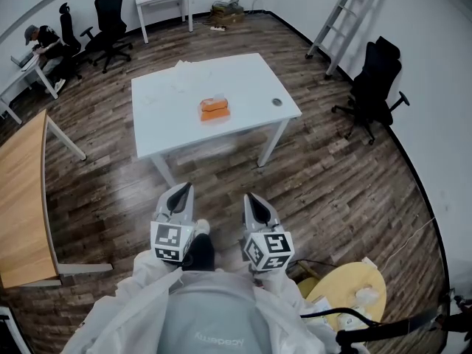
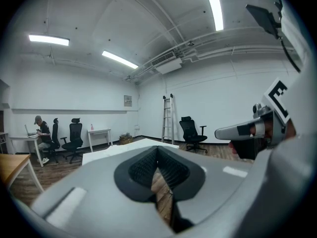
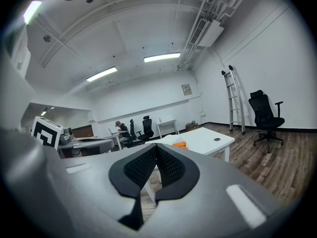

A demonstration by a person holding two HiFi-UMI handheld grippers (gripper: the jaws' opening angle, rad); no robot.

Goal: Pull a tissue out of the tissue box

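An orange tissue box [image 1: 214, 109] sits near the middle of the white table [image 1: 251, 76], with a white tissue showing at its top. The right gripper view shows the box [image 3: 180, 145] small on the table [image 3: 210, 139], far beyond the jaws. My left gripper [image 1: 184, 189] and right gripper [image 1: 253, 198] are held side by side close to my body, over the wood floor and well short of the table. Both point toward it. The left gripper's [image 2: 157, 149] jaws are shut with nothing between them, and so are the right gripper's [image 3: 156, 146].
A small round object [image 1: 276, 102] and loose white tissues [image 1: 184, 72] lie on the table. A black chair [image 1: 375, 87] and ladder [image 1: 341, 17] stand right, a wooden desk [image 1: 21, 190] left, a round yellow table [image 1: 352, 292] near right. A person [image 1: 44, 43] sits far left.
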